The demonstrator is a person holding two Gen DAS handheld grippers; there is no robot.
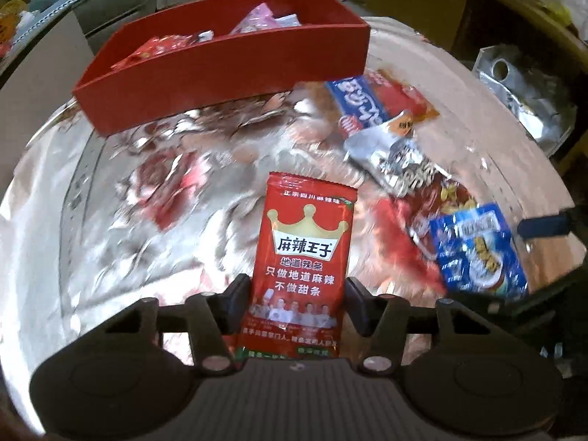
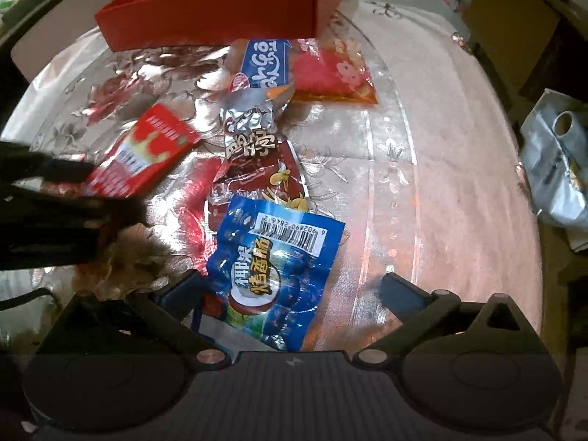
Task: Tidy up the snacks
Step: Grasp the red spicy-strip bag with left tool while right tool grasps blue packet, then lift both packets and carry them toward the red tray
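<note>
My left gripper (image 1: 297,290) is shut on a red spicy-strip packet (image 1: 305,242) with a gold crown and holds it above the table; the packet also shows in the right wrist view (image 2: 147,154). The red box (image 1: 228,62) at the back holds several snack packets. My right gripper (image 2: 290,286) is open, its fingers either side of a blue coconut-crisp packet (image 2: 275,268) lying on the table. Further off lie a silver packet (image 2: 250,128), a dark red chip packet (image 2: 264,180), a blue-and-white packet (image 2: 264,62) and a red-orange packet (image 2: 330,73).
The round table has a shiny flowered plastic cover (image 2: 422,183). A silver foil bag (image 2: 558,161) stands off the table's right edge. Cardboard boxes (image 1: 419,3) and furniture stand behind the table.
</note>
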